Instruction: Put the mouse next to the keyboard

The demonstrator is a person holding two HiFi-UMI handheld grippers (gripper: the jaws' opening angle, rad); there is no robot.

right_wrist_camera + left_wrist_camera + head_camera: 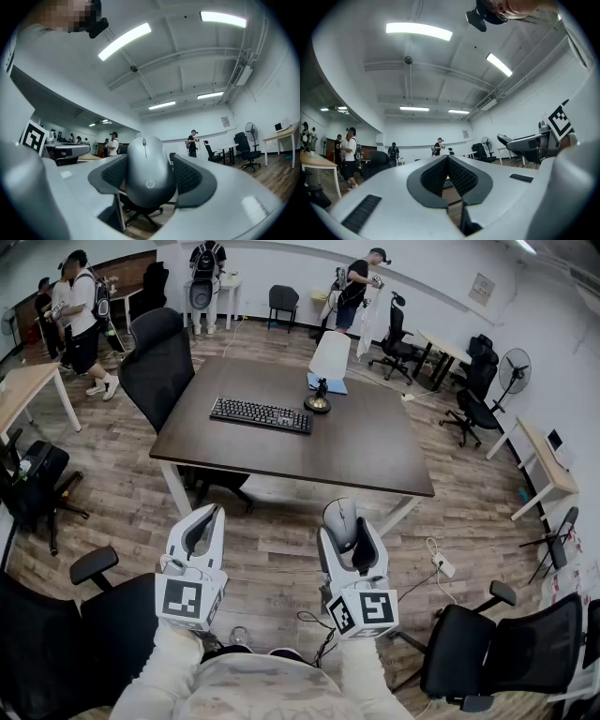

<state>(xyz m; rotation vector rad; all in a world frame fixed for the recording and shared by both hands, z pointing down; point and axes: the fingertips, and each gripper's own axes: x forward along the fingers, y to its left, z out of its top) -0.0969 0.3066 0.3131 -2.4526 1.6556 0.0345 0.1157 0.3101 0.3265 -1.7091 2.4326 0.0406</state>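
A grey mouse (pixel 339 514) sits between the pads of my right gripper (pixel 347 538), which is shut on it; in the right gripper view the mouse (pixel 147 176) fills the gap between the jaws, its wheel pointing away. My left gripper (pixel 204 521) is held beside it, shut with nothing in it; its pads (pixel 461 178) meet at the tips. Both grippers hang in the air over the wooden floor, short of the dark table (pixel 375 460). A black keyboard (pixel 261 414) lies on the table's far left part, well beyond the grippers.
A white-shaded lamp (pixel 327 367) stands on the table right of the keyboard, a blue sheet (pixel 326 384) behind it. A black office chair (pixel 161 362) stands at the table's far left corner; others stand low left (pixel 56 634) and low right (pixel 506 652). Several people stand along the back wall.
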